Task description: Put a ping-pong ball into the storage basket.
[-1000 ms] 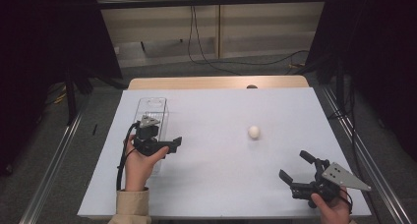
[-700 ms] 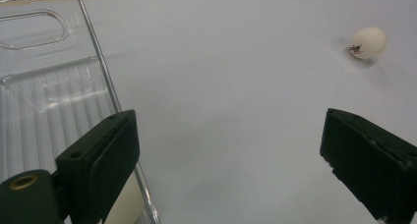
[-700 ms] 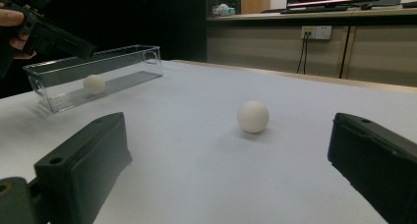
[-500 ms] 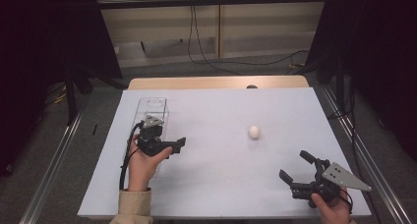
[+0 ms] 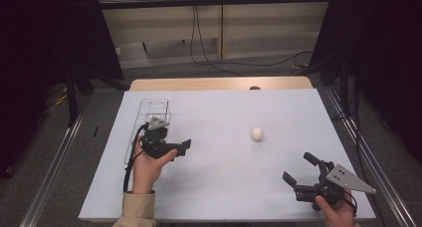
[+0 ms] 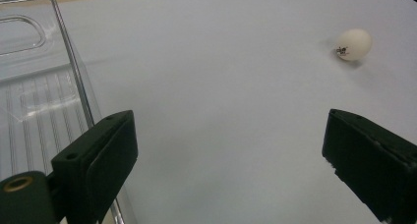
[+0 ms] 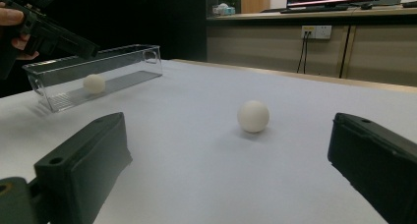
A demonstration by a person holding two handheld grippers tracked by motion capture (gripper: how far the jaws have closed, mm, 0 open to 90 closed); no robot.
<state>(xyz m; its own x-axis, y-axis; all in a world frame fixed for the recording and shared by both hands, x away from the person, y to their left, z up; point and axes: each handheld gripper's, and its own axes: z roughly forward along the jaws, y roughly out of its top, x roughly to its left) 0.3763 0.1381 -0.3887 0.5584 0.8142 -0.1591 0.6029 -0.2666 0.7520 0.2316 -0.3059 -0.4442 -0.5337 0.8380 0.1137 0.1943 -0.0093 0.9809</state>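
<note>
- Two handheld grippers work a white table [image 5: 224, 187], both carrying nothing, while one white ball [image 5: 257, 133] sits loose near the table's centre, at about 2 o'clock from the middle of the high view.
- Second ball [image 7: 94, 83] already lies inside the clear plastic tray [image 5: 149, 107] at the table's 9 o'clock side, seen from the right gripper view.
- Risk, as it looks from here: the loose ball rests on a smooth, flat surface with nothing to stop it; a glancing touch from one jaw before the other arrives would likely send it rolling toward the table edge.
- Further risk: a squeeze placed off-centre on so round and light a thing could squirt it out of the grip.
- Left gripper [image 5: 171, 148] hovers just beside the tray, jaws spread wide, touching nothing; the ball lies well apart at its 1 o'clock in its own view [image 6: 353, 44].
- Right gripper [image 5: 304, 168] waits at the table's 5 o'clock corner, jaws equally wide and unladen, the ball straight ahead at 12 o'clock between them but not yet within reach.
</note>
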